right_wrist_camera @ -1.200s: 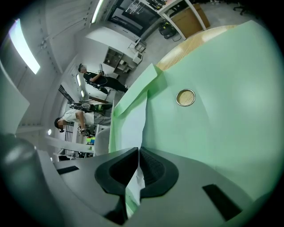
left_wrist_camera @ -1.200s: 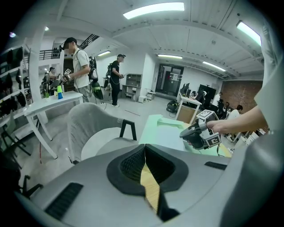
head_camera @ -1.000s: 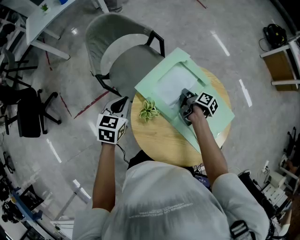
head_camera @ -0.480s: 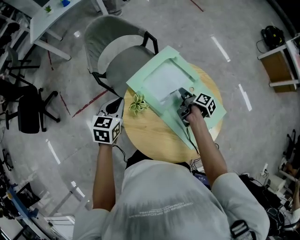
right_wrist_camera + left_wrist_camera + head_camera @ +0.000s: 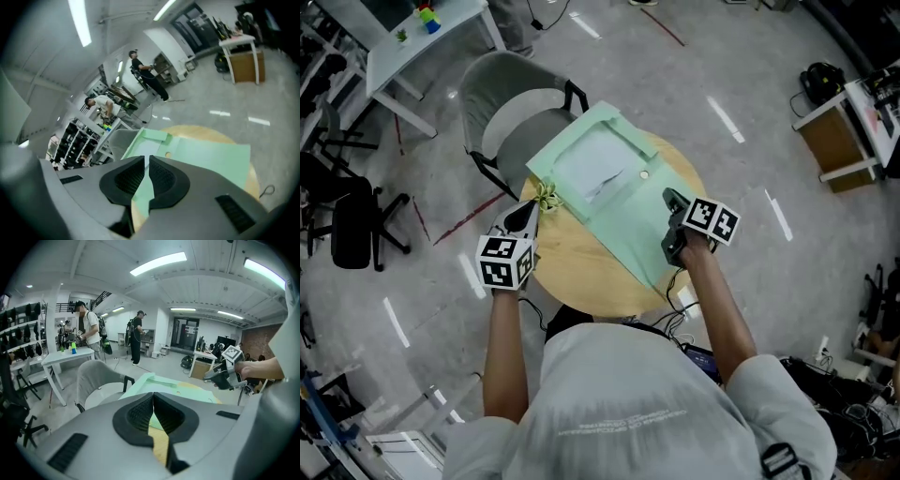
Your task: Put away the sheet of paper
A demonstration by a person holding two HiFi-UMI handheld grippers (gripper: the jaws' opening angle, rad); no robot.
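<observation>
A white sheet of paper (image 5: 592,167) lies inside an open pale green folder (image 5: 628,225) on a round wooden table (image 5: 572,272). My right gripper (image 5: 670,199) hovers over the folder's right flap, clear of the sheet. Its jaws have just been closing and stand a narrow slit apart with nothing between them (image 5: 146,158). Beyond them the right gripper view shows the folder (image 5: 211,157). My left gripper (image 5: 528,210) is shut and empty at the table's left edge, beside a small plant (image 5: 546,197). In the left gripper view the folder (image 5: 159,383) lies ahead and the right gripper (image 5: 209,376) hangs at the right.
A grey armchair (image 5: 511,103) stands behind the table, partly under the folder's far end. A white desk (image 5: 422,37) and a black office chair (image 5: 352,225) are at the left, a wooden cabinet (image 5: 830,131) at the right. Two people (image 5: 89,329) stand far off.
My right gripper has lifted off the sheet and drawn back to the right, above the folder's flap, rolling as it rose. My left gripper has risen a little towards the table's edge.
</observation>
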